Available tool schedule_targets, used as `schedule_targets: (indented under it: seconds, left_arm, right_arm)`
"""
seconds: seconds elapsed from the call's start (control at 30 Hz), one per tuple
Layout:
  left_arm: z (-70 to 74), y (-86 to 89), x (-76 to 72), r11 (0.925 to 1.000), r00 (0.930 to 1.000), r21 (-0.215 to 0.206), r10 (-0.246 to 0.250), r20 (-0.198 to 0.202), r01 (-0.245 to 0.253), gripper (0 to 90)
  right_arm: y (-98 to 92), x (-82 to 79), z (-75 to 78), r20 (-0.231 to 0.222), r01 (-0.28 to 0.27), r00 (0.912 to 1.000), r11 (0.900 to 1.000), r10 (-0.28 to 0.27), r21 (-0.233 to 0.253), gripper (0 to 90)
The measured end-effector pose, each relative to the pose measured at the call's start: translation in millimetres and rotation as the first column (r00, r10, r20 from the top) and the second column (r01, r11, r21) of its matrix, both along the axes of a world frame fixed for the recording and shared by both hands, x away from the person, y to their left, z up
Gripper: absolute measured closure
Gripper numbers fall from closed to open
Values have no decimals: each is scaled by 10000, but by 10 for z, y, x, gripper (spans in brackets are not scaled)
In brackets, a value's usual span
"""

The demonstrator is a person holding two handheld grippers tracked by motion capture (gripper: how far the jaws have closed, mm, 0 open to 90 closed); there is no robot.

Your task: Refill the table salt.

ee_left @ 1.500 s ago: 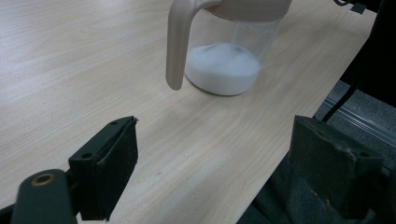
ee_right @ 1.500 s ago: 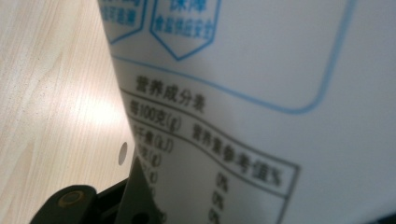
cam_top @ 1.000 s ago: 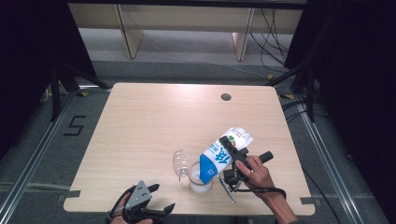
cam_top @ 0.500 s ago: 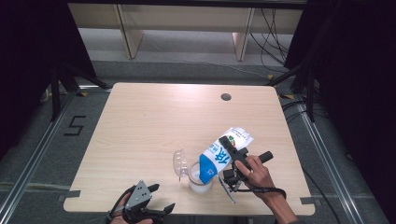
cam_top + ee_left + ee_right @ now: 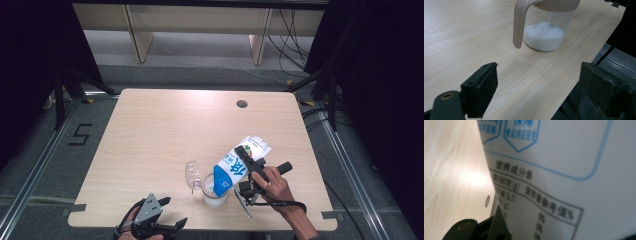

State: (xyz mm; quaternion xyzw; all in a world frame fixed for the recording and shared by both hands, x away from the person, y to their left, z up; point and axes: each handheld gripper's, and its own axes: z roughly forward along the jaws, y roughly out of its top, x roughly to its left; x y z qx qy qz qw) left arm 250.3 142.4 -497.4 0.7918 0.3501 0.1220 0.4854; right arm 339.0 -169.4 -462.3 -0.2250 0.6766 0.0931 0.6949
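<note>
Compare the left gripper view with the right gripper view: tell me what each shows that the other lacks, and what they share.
Left gripper view alone: the clear cup with its beige handle, a white fill in its bottom, and the left tool with its jaws wide apart, holding nothing, near the table's edge.

Right gripper view alone: the white carton pressed close to the camera, with blue outlines and a printed table of black characters, and one black jaw of the right tool against it at the bottom.

Shared: the pale wooden table.

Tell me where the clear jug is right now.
In the high view the clear jug stands near the table's front edge, right of centre, under the tilted carton held by the right gripper.
</note>
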Motion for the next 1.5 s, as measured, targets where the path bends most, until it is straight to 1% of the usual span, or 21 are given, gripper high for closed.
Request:
schedule_targets:
  seconds: [0.1, 0.13, 0.17, 0.2, 0.33, 0.37, 0.53, 0.77, 0.87, 0.9, 0.97, 1.0, 1.07, 1.13, 1.17, 1.23, 1.33, 1.37, 1.43, 1.47, 1.5]
  left_arm:
    - [0, -1, -2, 10000, 10000, -15, 8, -13, -8, 154]
    - [1, 0, 0, 10000, 10000, 2, -4, 3, 4, 154]
    - [1, 0, 0, 10000, 10000, 1, 5, 0, -5, 154]
    - [0, 0, -1, 10000, 10000, -8, 15, -1, -15, 154]
    - [-1, -5, -3, 10000, 10000, -59, 25, -14, -25, 154]
    - [1, 0, -2, 10000, 10000, 3, 9, -12, -9, 154]
    - [-1, -5, -3, 10000, 10000, -66, 43, -7, -43, 154]
    - [1, 0, -1, 10000, 10000, -1, 13, -2, -13, 154]
    - [-1, -6, -3, 10000, 10000, -64, 36, -19, -36, 154]
    - [1, -2, -2, 10000, 10000, -23, 13, -15, -13, 154]
    - [0, -5, -3, 10000, 10000, -57, 42, -17, -42, 154]
    - [-1, -5, -2, 10000, 10000, -62, 37, -7, -37, 154]
    - [1, -2, -1, 10000, 10000, -19, 8, -1, -8, 154]
    - [0, -5, -4, 10000, 10000, -62, 37, -15, -37, 154]
    - [-1, -5, -4, 10000, 10000, -64, 40, -15, -41, 154]
    - [1, 0, -1, 10000, 10000, 4, 12, 1, -12, 154]
    - [0, -5, -4, 10000, 10000, -67, 44, -16, -44, 154]
    - [0, -6, -3, 10000, 10000, -66, 43, -17, -43, 154]
    - [1, 0, -1, 10000, 10000, 0, 2, -1, -2, 154]
    - [0, -5, -4, 10000, 10000, -70, 43, -16, -43, 154]
    - [0, -5, -3, 10000, 10000, -69, 44, -14, -44, 154]
  right_arm:
    - [-2, -4, 0, 4, 56, 10000, 10000, -56, -12, 664]
    - [-11, 0, -23, -213, 115, 9997, 9996, -110, 244, 665]
    - [-10, -1, -21, -182, 117, 9998, 9997, -113, 226, 665]
    - [-3, -4, 2, -3, 30, 10000, 10000, -30, 13, 666]
    - [-4, -4, 5, -5, 29, 10000, 10000, -29, 7, 670]
    - [-6, -5, -1, -60, 72, 10000, 10000, -72, 41, 671]
    - [-5, -7, 4, -5, 30, 10000, 10000, -30, 9, 675]
    - [-8, -7, 1, -39, 64, 10000, 10000, -64, 9, 678]
    - [-3, -8, 4, 35, 6, 10000, 10000, -6, -71, 679]
    - [-9, -3, -17, -120, 23, 9999, 9999, -21, 154, 680]
    - [-9, -4, -17, -124, 29, 9999, 9999, -27, 150, 681]
    - [-3, -4, 1, 37, -58, 10000, 10000, 58, -49, 682]
    - [-3, -3, 2, 30, -55, 10000, 10000, 55, -55, 682]
    - [-3, -4, -1, 47, -53, 10000, 10000, 54, -56, 683]
    - [-9, -4, -18, -107, 25, 9999, 9999, -23, 130, 683]
    - [-8, -5, -18, -117, 8, 9999, 9999, -6, 131, 685]
    - [-9, -6, -15, -156, 25, 9999, 9999, -22, 152, 686]
    - [-3, -6, 5, 10, -62, 10000, 10000, 62, -50, 686]
    - [-2, -5, 5, 7, -49, 10000, 10000, 49, -58, 686]
    - [-9, -5, -16, -154, 43, 9999, 9999, -41, 151, 686]
    - [-8, -6, -15, -136, 30, 9999, 9999, -29, 125, 687]
